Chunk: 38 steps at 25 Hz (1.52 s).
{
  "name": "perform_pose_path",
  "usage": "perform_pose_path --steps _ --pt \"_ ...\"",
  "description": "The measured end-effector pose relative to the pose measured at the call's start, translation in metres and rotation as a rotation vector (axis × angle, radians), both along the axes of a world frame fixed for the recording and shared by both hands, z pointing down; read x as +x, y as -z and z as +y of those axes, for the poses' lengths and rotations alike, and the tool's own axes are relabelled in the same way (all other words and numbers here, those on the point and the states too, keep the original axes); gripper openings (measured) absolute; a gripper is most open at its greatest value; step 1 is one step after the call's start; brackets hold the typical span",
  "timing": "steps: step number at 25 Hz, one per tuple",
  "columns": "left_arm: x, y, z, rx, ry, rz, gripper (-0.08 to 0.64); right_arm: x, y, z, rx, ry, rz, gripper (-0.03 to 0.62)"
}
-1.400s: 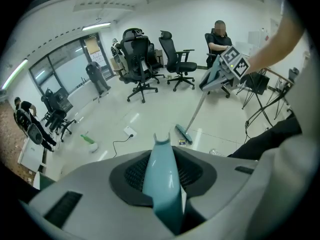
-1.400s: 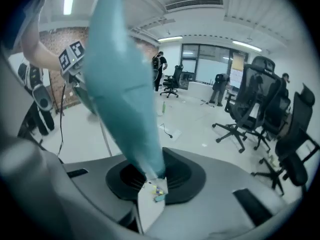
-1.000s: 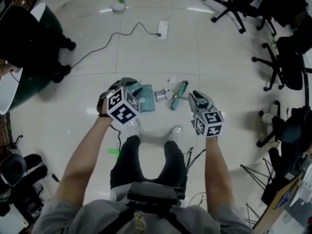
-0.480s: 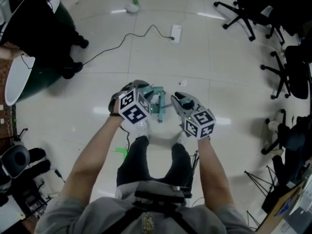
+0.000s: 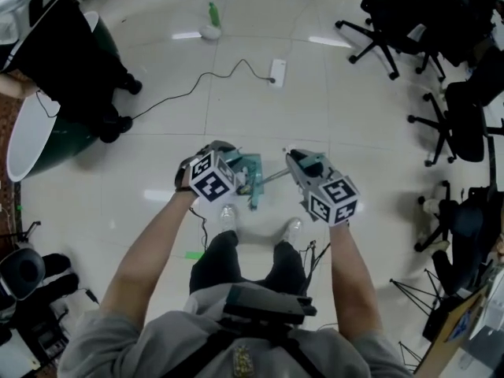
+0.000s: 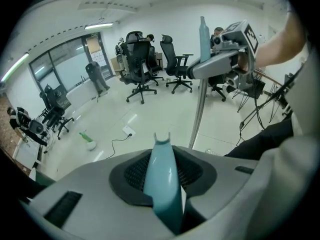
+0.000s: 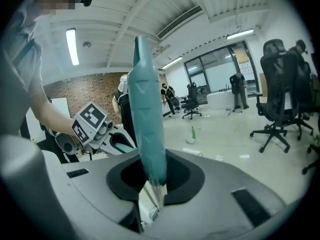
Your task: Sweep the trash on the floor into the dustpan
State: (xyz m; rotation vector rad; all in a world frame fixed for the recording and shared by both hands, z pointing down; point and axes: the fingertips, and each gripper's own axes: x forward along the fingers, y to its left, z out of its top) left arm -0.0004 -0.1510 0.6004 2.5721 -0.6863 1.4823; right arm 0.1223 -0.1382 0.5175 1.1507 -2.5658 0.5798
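In the head view my left gripper [image 5: 223, 157] is shut on the handle of the teal dustpan [image 5: 250, 166], which sits low over the floor just ahead of my feet. The left gripper view shows that teal handle [image 6: 162, 184] clamped between the jaws. My right gripper [image 5: 303, 164] holds the broom; its metal rod [image 5: 272, 178] slants left to the brush end [image 5: 253, 197] by the dustpan. Its jaws have just been closing, and the teal broom handle [image 7: 147, 114] stands between them, gripped. No trash shows clearly; a small speck [image 5: 283, 150] lies beyond the broom.
A white power strip [image 5: 276, 71] with a black cable lies farther out, and a green-and-white object [image 5: 210, 24] beyond it. Office chairs [image 5: 386, 22] crowd the right side. A dark green bulky thing [image 5: 59, 93] stands at left. My shoes [image 5: 228, 215] are just behind the dustpan.
The right gripper has risen and moved left with the broom. The brush end swung from right of the dustpan to right beside it. The left gripper shifted slightly with the dustpan.
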Motion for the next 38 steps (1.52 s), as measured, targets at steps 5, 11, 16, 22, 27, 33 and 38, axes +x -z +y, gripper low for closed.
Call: perform_pose_path --steps 5,11,16,22,27,33,38 --pt "0.010 0.011 -0.027 0.016 -0.003 0.013 0.117 0.056 0.019 -0.020 0.043 -0.084 0.070 0.051" --pt "0.061 0.015 -0.066 0.050 0.002 -0.014 0.117 0.147 0.015 -0.065 0.096 -0.134 0.111 0.051" --pt "0.089 -0.004 -0.088 0.060 -0.041 -0.056 0.115 0.179 -0.039 -0.098 0.074 -0.189 0.176 0.051" --pt "0.111 -0.013 -0.114 0.076 -0.035 -0.012 0.117 0.171 -0.094 -0.108 -0.004 -0.256 0.138 0.054" --pt "0.114 -0.010 -0.119 0.074 -0.025 -0.014 0.117 0.153 -0.094 -0.105 -0.031 -0.255 0.050 0.064" --pt "0.106 -0.011 -0.123 0.084 -0.019 -0.011 0.117 0.125 -0.086 -0.102 -0.048 -0.227 -0.037 0.067" --pt "0.105 -0.005 -0.118 0.066 0.026 0.025 0.115 0.095 -0.066 -0.101 -0.046 -0.167 -0.109 0.066"
